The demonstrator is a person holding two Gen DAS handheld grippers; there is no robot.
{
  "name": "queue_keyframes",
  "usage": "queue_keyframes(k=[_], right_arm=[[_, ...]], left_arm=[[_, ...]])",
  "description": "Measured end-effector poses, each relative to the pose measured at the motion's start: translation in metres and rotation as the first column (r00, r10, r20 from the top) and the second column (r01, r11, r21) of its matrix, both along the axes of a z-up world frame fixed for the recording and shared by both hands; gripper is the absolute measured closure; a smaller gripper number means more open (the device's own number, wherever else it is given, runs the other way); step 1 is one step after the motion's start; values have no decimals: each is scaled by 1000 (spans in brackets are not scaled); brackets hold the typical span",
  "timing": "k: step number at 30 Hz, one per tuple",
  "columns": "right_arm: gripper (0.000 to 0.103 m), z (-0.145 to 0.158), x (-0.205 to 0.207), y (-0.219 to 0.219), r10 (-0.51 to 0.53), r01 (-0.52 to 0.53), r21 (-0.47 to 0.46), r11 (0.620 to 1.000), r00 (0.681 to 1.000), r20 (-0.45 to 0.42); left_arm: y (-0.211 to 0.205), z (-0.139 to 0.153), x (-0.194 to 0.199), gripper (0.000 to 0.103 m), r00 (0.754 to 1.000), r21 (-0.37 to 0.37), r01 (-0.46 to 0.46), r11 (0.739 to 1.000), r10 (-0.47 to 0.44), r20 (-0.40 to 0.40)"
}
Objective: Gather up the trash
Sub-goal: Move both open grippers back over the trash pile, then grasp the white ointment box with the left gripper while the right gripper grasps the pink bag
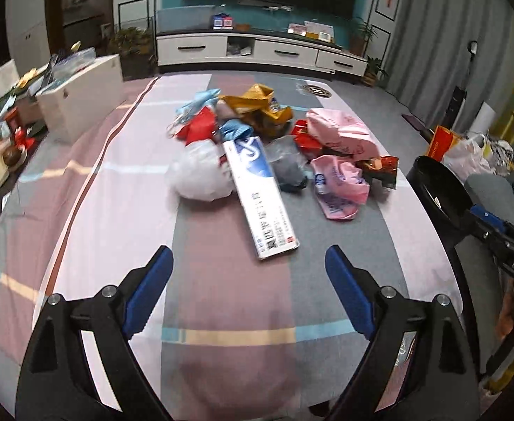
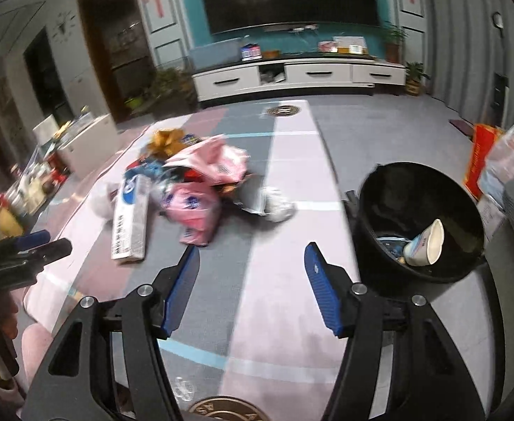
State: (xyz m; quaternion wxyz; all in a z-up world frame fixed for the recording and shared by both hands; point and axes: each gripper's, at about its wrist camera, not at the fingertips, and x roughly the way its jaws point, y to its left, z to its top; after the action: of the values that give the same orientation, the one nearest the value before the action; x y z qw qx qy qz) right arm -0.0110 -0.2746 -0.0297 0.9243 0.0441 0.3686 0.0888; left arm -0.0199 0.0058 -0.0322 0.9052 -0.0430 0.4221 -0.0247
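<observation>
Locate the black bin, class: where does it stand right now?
The black bin stands off the striped cloth's right edge, right of the open right gripper; a paper cup lies inside. The left wrist view catches its rim at far right.

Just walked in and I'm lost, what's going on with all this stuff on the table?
Someone is clearing trash with two handheld grippers. The left gripper and right gripper are both open and empty, above the striped tablecloth. A pile of wrappers, pink bags and a long toothpaste box waits uncollected. The black bin beside the table already holds a paper cup.
</observation>
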Motion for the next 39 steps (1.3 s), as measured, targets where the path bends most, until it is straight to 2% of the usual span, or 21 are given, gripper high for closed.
queue_keyframes(k=[7, 18, 32, 36, 37, 39], right_arm=[[40, -5, 4, 32, 61, -62, -70, 996, 998, -17], [40, -10, 30, 45, 80, -82, -64, 995, 996, -32], [40, 0, 105, 58, 87, -87, -20, 996, 996, 14], [33, 2, 123, 61, 80, -80, 14, 997, 997, 13], [33, 1, 127, 62, 80, -80, 16, 997, 997, 8], [33, -3, 136, 66, 82, -82, 19, 996, 997, -6]], left_arm=[[12, -14, 3, 15, 998, -64, -36, 997, 33, -52], [12, -36, 28, 15, 993, -144, -51, 988, 35, -109], [-16, -53, 87, 15, 990, -113, -79, 990, 65, -121], [-20, -57, 94, 15, 990, -76, -85, 994, 75, -121], [-21, -58, 96, 15, 989, -58, -87, 995, 79, -122], [-21, -62, 101, 26, 988, -40, -93, 995, 87, -131]])
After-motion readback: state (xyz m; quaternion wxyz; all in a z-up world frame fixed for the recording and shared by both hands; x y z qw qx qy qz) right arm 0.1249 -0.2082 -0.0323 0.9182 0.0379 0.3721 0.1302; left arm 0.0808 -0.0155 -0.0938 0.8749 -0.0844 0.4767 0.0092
